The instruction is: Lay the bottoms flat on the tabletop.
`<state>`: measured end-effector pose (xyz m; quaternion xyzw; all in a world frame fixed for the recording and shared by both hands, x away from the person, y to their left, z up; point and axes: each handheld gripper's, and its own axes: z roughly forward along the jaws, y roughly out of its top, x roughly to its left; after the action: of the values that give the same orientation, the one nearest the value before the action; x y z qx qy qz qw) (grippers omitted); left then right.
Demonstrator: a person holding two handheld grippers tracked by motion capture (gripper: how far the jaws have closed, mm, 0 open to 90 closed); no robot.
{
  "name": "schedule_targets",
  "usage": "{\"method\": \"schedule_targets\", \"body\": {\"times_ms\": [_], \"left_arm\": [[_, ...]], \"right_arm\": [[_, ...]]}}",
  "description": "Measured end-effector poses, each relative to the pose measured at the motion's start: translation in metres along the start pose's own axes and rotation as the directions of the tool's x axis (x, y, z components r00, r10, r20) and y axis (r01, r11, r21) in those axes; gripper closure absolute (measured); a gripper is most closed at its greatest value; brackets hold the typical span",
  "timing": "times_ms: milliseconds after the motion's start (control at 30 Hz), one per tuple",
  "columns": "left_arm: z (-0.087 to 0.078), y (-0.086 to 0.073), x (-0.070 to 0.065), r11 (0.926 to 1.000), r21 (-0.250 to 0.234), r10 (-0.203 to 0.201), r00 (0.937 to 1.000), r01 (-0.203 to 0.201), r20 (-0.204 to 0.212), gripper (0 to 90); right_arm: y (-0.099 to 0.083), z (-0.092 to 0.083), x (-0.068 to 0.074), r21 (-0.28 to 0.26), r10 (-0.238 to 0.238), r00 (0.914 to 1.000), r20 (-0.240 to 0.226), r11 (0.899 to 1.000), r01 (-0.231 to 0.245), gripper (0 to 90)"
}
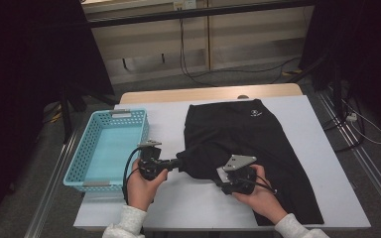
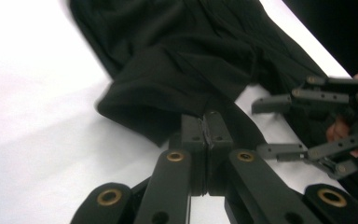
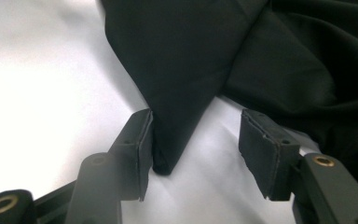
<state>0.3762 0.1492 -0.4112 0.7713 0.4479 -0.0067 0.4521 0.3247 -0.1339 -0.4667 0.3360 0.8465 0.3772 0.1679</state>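
Black garment (image 1: 243,141), probably shorts, long axis running far edge to near-right corner of table (image 1: 327,168). Left gripper (image 2: 206,128) clamped on its hem; right gripper (image 3: 193,149) half-open, fabric corner between its jaws.

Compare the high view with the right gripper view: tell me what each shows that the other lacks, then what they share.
High view alone: the blue basket left of the black garment, the left hand-held gripper shut on the garment's edge, the person's hands and sleeves. Right gripper view alone: the right hand-held gripper open, a pointed fold of cloth between its pads, against one and clear of the other. Shared: the garment on the white table.
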Motion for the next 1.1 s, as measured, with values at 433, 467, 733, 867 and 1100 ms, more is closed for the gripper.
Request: {"method": "schedule_targets", "body": {"times_ms": [433, 467, 733, 867, 1100], "left_arm": [[-0.005, 0.001, 0.002, 1.0, 0.006, -0.004, 0.9999, 0.005, -0.011, 89.7], [-0.005, 0.0, 0.001, 1.0, 0.008, -0.002, 0.9999, 0.002, -0.015, 89.7], [-0.001, -0.001, 0.001, 0.9998, 0.021, 0.0, 0.9999, 0.0, -0.014, 89.6], [0.001, -0.001, 0.0, 0.9997, 0.022, 0.0, 0.9999, 0.0, -0.012, 89.6], [-0.003, 0.0, 0.002, 1.0, 0.005, -0.002, 0.9998, 0.002, -0.019, 89.6]], "right_arm": [[0.0, -0.017, -0.011, -0.05, 0.0, 0.9999, 0.01, 0.999, 0.001, 82.0], [-0.001, -0.018, -0.013, -0.038, 0.002, 0.9999, 0.014, 0.999, -0.001, 82.7], [-0.01, -0.028, -0.022, -0.014, 0.007, 0.9998, 0.019, 1.0, -0.006, 78.8], [-0.006, -0.025, -0.015, -0.033, 0.005, 0.9999, -0.011, 0.999, -0.005, 68.2], [0.004, -0.008, -0.001, -0.053, 0.006, 0.9971, -0.076, 0.999, -0.011, 60.0]]}}
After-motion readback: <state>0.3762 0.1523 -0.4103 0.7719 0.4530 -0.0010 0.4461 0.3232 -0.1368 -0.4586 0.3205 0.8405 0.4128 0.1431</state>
